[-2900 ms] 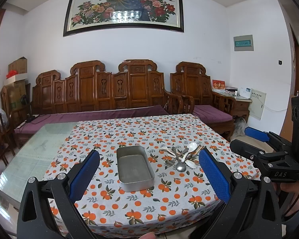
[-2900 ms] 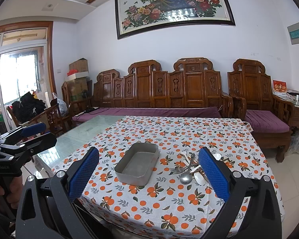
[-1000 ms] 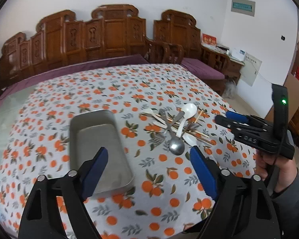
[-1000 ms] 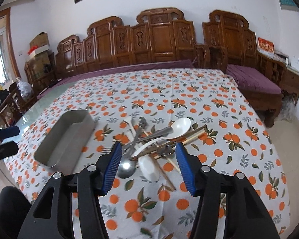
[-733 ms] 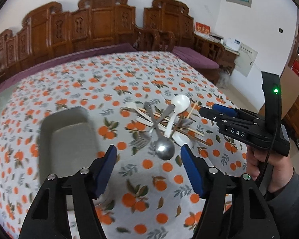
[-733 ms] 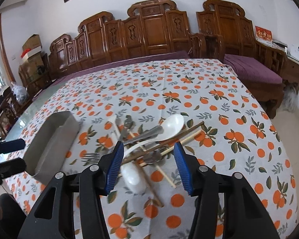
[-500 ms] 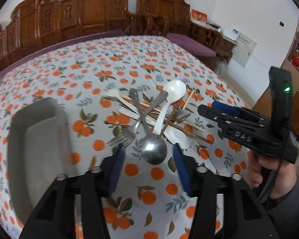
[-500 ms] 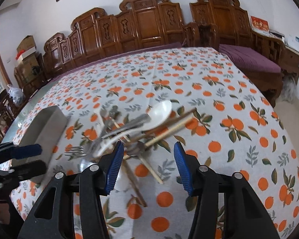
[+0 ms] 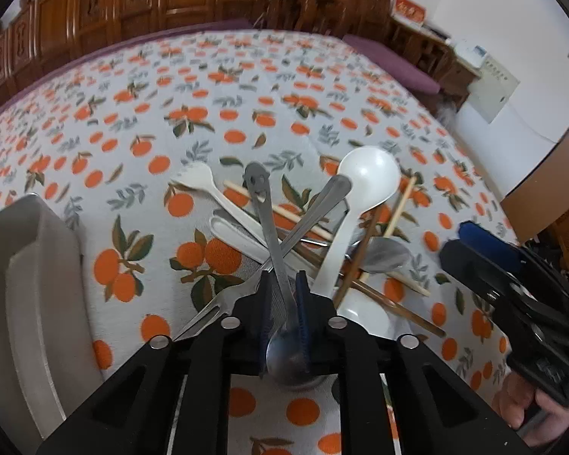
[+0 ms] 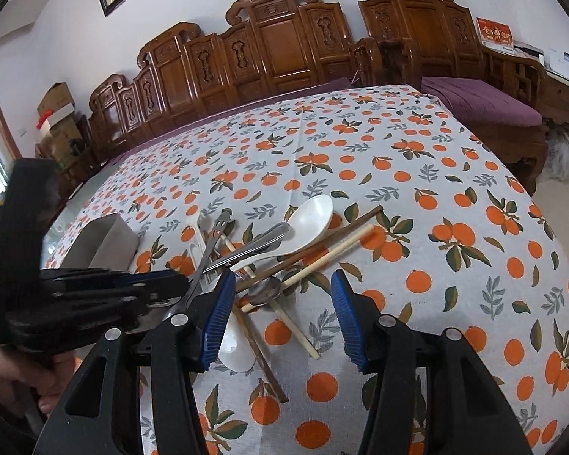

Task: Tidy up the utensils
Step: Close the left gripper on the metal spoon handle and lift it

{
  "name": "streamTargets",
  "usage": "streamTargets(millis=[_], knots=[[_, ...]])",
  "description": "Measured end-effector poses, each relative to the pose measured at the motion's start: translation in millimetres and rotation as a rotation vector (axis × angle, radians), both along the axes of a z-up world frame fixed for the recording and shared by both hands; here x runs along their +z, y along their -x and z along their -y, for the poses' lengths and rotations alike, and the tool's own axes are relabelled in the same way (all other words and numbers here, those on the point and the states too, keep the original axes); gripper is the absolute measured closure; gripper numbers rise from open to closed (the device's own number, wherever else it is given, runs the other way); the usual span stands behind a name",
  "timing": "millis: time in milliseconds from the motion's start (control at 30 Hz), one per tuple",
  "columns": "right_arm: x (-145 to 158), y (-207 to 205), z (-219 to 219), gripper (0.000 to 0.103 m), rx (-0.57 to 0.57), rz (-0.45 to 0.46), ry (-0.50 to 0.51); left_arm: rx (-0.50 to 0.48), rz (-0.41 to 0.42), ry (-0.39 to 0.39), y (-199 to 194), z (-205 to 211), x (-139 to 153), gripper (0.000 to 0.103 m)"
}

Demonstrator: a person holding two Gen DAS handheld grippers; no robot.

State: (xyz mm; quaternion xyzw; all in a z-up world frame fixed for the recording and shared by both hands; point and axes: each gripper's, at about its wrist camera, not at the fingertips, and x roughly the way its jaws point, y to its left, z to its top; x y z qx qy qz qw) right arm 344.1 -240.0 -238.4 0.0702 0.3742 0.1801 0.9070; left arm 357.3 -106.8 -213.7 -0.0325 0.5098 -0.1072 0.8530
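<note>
A rectangular grey metal tray (image 9: 30, 295) sits at the worktop's left. Beside it, the left hand-held gripper (image 9: 283, 303) has just been closing and now clamps the slim steel spoon with a smiley-cut handle (image 9: 273, 239) (top of the utensil pile). The right hand-held gripper (image 10: 280, 314) hovers with jaws apart over 1 small metal spoon (image 10: 265, 290) and wooden chopsticks (image 10: 322, 254).

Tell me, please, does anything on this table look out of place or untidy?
Yes: the utensils lie crisscrossed in a heap on the tablecloth, while the metal tray beside them appears empty. The left gripper has just closed on the steel spoon.
</note>
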Motion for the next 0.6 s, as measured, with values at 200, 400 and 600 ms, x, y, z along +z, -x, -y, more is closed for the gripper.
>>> streamTargets(millis=[200,400,600], knots=[[1.8,0.8,-1.4,0.048,0.006,0.001,-0.002,0.016,-0.048,-0.021,-8.7,3.3,-10.5,0.093],[4.5,1.6,-5.0,0.048,0.016,0.003,0.001,0.012,-0.04,-0.032,-4.1,0.4,-8.2,0.098],[2.9,0.5,-7.8,0.048,0.024,-0.014,0.0,-0.018,0.026,-0.033,22.8,-4.9,9.8,0.098]])
